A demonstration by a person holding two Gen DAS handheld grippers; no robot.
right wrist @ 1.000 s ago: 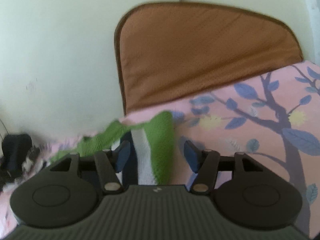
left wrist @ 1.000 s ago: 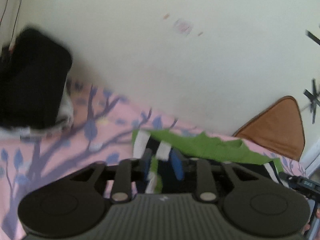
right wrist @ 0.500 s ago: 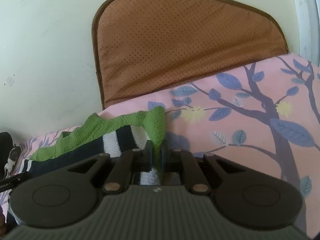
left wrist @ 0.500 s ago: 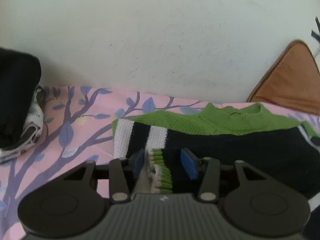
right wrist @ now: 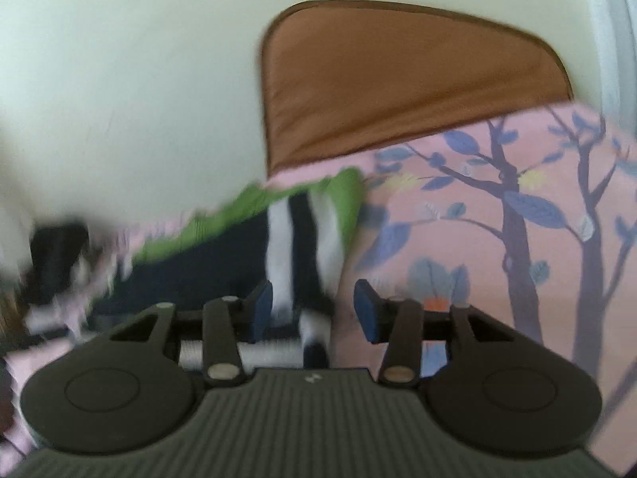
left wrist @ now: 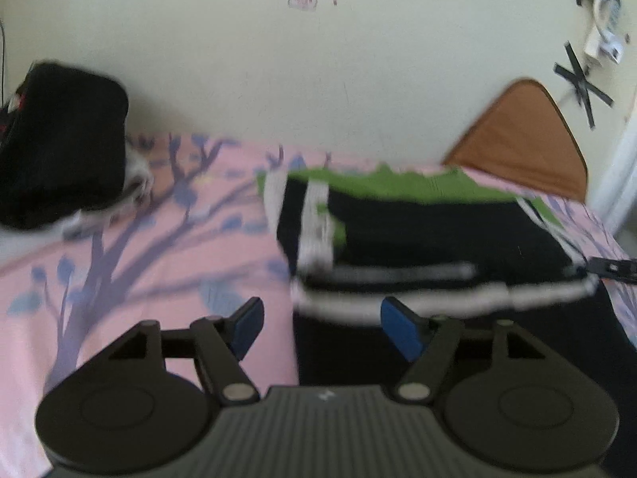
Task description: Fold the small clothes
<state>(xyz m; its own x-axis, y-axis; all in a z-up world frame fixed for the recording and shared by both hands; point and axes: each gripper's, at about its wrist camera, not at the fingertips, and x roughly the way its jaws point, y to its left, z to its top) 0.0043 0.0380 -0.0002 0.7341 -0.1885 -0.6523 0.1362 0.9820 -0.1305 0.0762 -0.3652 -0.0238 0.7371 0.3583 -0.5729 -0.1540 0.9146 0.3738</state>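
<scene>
A small knitted sweater in black with white stripes and green shoulders (left wrist: 430,235) lies flat on a pink bedsheet printed with purple trees and blue leaves (left wrist: 151,247), close to a pale cream wall (left wrist: 318,71).

In the left wrist view the left gripper (left wrist: 321,328) hangs over the sweater's near left corner. Its blue-padded fingers (left wrist: 400,332) are spread and opening: the left pad sits over bare sheet, the right pad over the dark fabric, and the sweater's left edge runs between them without either pad pressing on it.

In the right wrist view the right gripper (right wrist: 312,310) is at the sweater's striped right end (right wrist: 294,247). Its fingers (right wrist: 364,310) are parted and opening; the white-and-black striped cloth lies between them nearer the left pad, apart from the right one, which is over the sheet. Nothing is pinched.

The sweater's long axis runs side to side along the wall, green neckline edge toward the wall and white-striped hem toward the cameras. A sleeve with white bands is folded in over the body at the left end.

A brown rounded cushion (right wrist: 406,79) leans against the wall beyond the right end. A black bundle of fabric (left wrist: 59,143) sits on the sheet well to the left. Both views are motion-blurred.
</scene>
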